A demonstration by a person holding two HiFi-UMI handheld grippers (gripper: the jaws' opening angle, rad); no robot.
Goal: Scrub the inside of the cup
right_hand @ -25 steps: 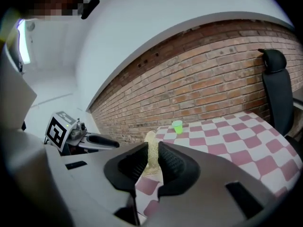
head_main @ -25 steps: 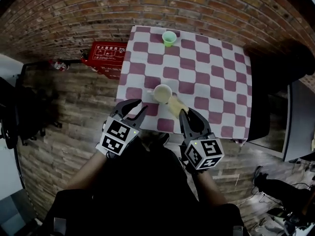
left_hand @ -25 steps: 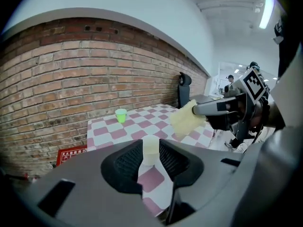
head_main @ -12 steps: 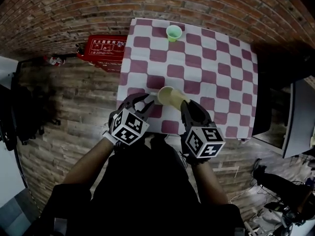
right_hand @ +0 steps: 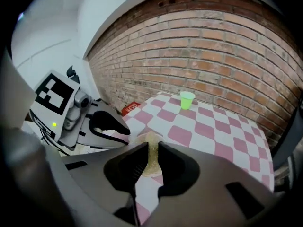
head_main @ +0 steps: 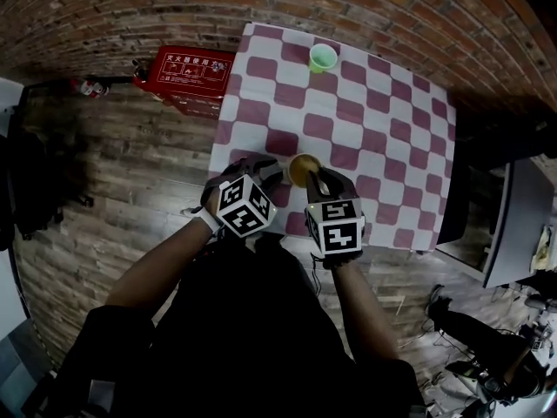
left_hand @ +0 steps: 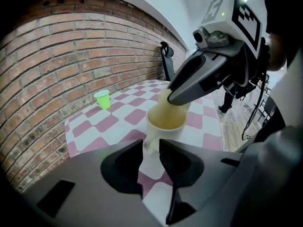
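One cup [left_hand: 163, 131] at the worktop's [head_main: 383, 120] near edge.
The left claw [left_hand: 151, 148] is closed on its handle [left_hand: 147, 142]; the right claw [right_hand: 152, 149] is clamped on a yellow sponge [right_hand: 152, 161] that dips into the cup from above. Far behind, near the brick wall [left_hand: 57, 56], a green cup [head_main: 323, 57] stands upright.

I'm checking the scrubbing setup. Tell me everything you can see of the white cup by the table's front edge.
The cup is pale cream-white with a side handle and looks ceramic. It stands upright near the front edge of the checkered table, and its inside looks yellowish. The left gripper has its jaws on the handle. The right gripper holds a yellowish pad down into the cup's mouth.
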